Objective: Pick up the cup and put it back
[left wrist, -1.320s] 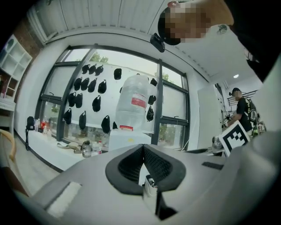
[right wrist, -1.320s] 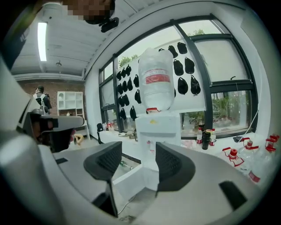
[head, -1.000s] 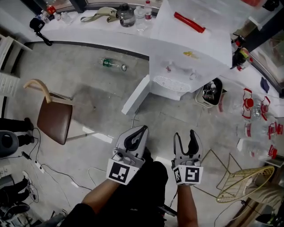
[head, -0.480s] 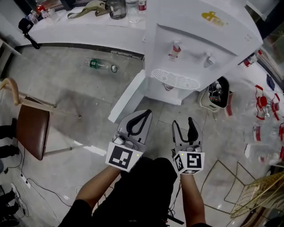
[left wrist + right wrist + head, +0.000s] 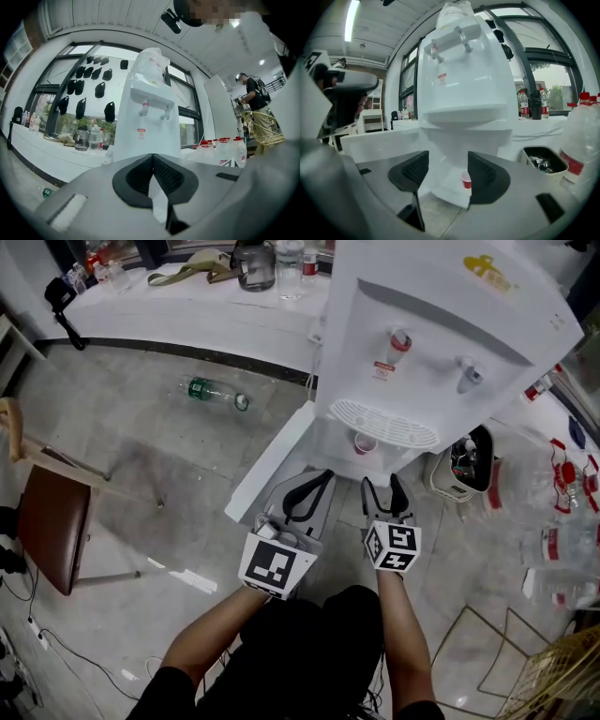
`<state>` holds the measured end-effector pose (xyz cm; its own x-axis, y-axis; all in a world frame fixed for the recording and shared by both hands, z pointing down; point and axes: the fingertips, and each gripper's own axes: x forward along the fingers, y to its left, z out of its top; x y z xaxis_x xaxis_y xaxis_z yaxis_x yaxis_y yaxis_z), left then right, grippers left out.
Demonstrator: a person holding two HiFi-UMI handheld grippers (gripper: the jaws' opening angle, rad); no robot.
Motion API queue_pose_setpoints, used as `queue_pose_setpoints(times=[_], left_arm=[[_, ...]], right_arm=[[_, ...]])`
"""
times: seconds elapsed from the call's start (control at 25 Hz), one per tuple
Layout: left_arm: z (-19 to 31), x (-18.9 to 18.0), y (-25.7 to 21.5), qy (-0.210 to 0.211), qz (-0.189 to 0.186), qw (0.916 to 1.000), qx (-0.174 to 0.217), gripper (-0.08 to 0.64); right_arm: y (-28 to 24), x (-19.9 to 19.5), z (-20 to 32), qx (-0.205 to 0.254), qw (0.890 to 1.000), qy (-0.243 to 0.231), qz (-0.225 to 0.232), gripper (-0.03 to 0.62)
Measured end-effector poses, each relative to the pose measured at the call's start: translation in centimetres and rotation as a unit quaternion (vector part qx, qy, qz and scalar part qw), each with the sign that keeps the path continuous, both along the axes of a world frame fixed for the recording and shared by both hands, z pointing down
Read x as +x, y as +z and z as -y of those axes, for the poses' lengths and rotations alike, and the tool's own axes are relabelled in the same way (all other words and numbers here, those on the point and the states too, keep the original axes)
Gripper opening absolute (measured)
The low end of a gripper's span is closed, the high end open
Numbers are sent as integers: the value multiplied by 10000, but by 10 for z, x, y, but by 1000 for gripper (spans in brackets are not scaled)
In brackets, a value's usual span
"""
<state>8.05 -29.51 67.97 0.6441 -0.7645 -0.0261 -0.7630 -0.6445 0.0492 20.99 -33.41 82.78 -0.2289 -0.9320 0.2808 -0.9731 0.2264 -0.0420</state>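
In the head view, the red cup is seen standing in the lower recess of the dispenser. In the left gripper view, the left gripper is pressed together, empty. In the right gripper view, the right gripper is spread; the red cup should be kept centred between its jaws and approached level.

Grey stone floor, long white counter, brown-seated chair, tall dark-framed windows.

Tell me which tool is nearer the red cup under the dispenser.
Right, narrowly. The right tool, open, points straight at the cup but stops short of it. The left tool, shut, sits off to the cup's left, also short of it.
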Motion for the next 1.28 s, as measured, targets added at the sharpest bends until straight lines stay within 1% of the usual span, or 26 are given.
queue_pose_setpoints(times=[0.28, 0.44, 0.56, 0.68, 0.88, 1.08, 1.28], left_arm=[[19, -4, 14, 15, -25, 10000, -2, 5], [28, -1, 16, 74, -191, 9998, -54, 5], [36, 2, 22, 93, -143, 9999, 3, 5], [46, 5, 31, 75, -177, 9998, -89, 5], [60, 6, 43, 8, -195, 9995, -244, 5], [71, 4, 52, 4, -227, 9990, -388, 5], [75, 4, 56, 33, -189, 9992, -345, 5]], right_arm=[[68, 6, 54, -452, 9987, 237, -9, 265], [106, 16, 79, -781, 9964, 336, 54, 269], [133, 19, 96, -977, 9946, 363, 28, 280], [156, 23, 111, -1132, 9930, 350, -26, 287], [185, 32, 132, -1313, 9904, 422, 30, 312], [200, 32, 152, -1401, 9893, 396, -107, 334], [213, 33, 165, -1495, 9877, 413, -176, 355]])
